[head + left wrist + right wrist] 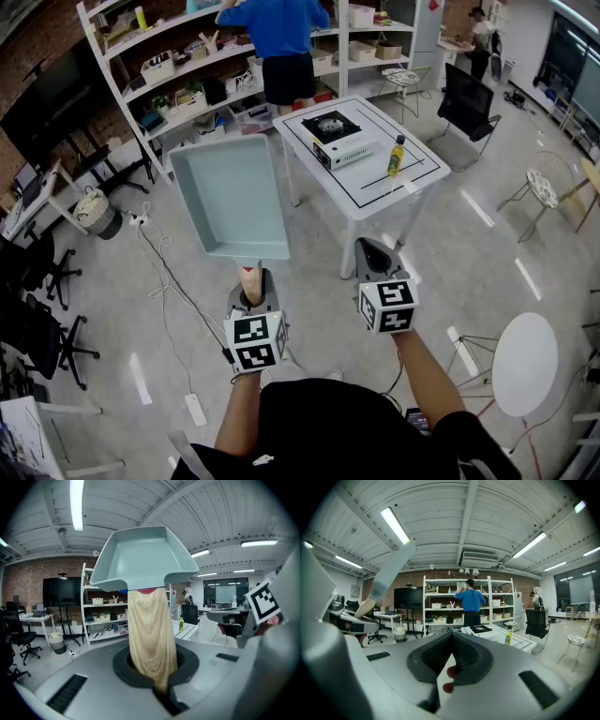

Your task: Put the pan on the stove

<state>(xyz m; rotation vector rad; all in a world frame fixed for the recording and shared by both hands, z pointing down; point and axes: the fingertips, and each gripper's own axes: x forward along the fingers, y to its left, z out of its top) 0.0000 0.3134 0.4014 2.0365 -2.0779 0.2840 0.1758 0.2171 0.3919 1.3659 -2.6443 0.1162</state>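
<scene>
My left claw [255,298] clamped the pan [230,192] by its wooden handle [249,279], the basin bare. My right claw [373,251] sat closed.

A white table [370,199] stands on a pale grey floor [169,366] marked with short white strips. Behind the table, a tall white shelving unit [178,75] loaded with boxes lines a red brick wall [37,47], and a person in a blue top [279,33] faces it. Far left of the table are a dark screen [47,108] and black office chairs [47,272]. Right of the table sit another black chair [466,98] and a wire chair [544,187], with a small round white table [525,361] nearer the camera. Fluorescent tubes [396,524] light a ribbed white ceiling [464,508]
</scene>
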